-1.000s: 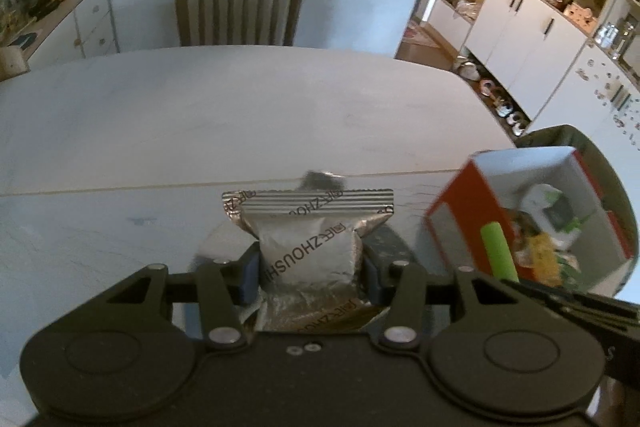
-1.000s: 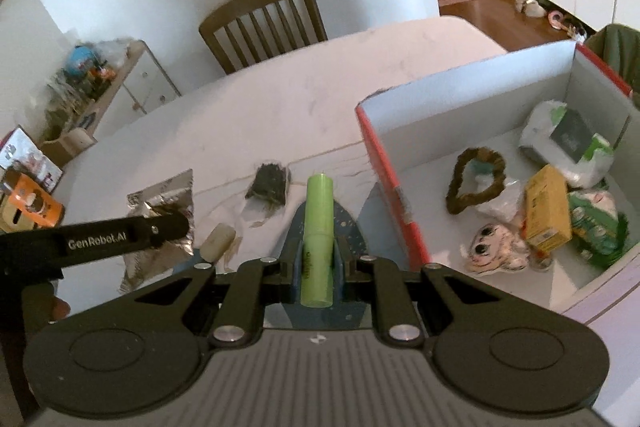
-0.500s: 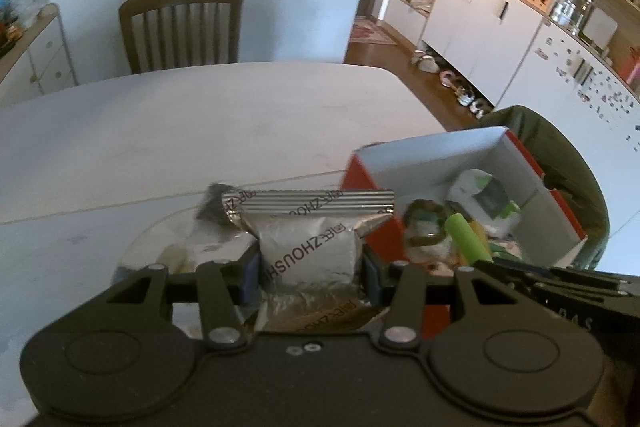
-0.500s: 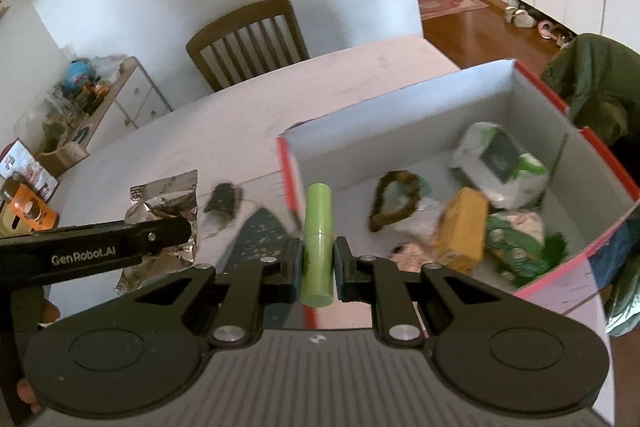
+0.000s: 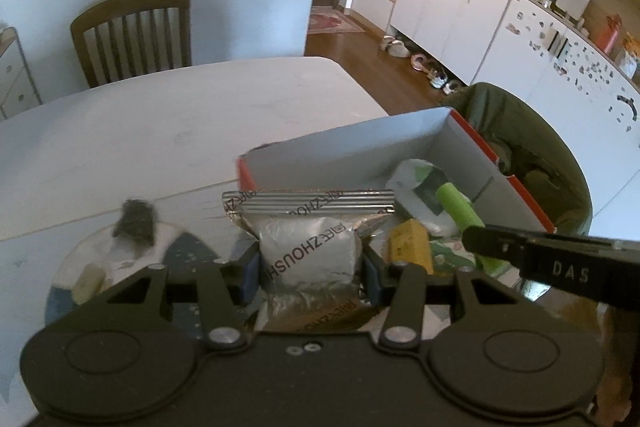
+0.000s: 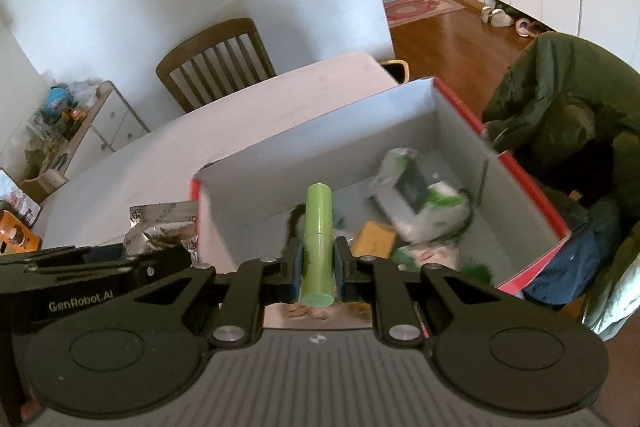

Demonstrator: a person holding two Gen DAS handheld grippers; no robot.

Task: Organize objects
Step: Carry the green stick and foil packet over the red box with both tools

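both tongs carry loads to the box (image 6: 224, 187): left gripper (image 5: 310, 263) clamps the foil packet (image 5: 308, 247), right gripper (image 6: 316, 267) clamps the green tube (image 6: 318, 227) over its near-left corner, releasing inside comes next

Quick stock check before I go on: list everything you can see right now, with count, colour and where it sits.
Box: 1, red outside and white inside, on the table's right end.
Silver pouch: 1, silver foil, clamped in the left gripper.
Green tube: 1, light green, clamped in the right gripper above the box.
White-green packet: 1, inside the box, far side.
Yellow pack: 1, inside the box.
Dark clump: 1, black, on the table left of the box.
Cream piece: 1, pale, on the table nearest the left gripper.
Table: 1, white.
Chair: 1, brown wood, behind the table.
Green jacket: 1, olive, right of the box.
Left gripper: black.
Right gripper: black.
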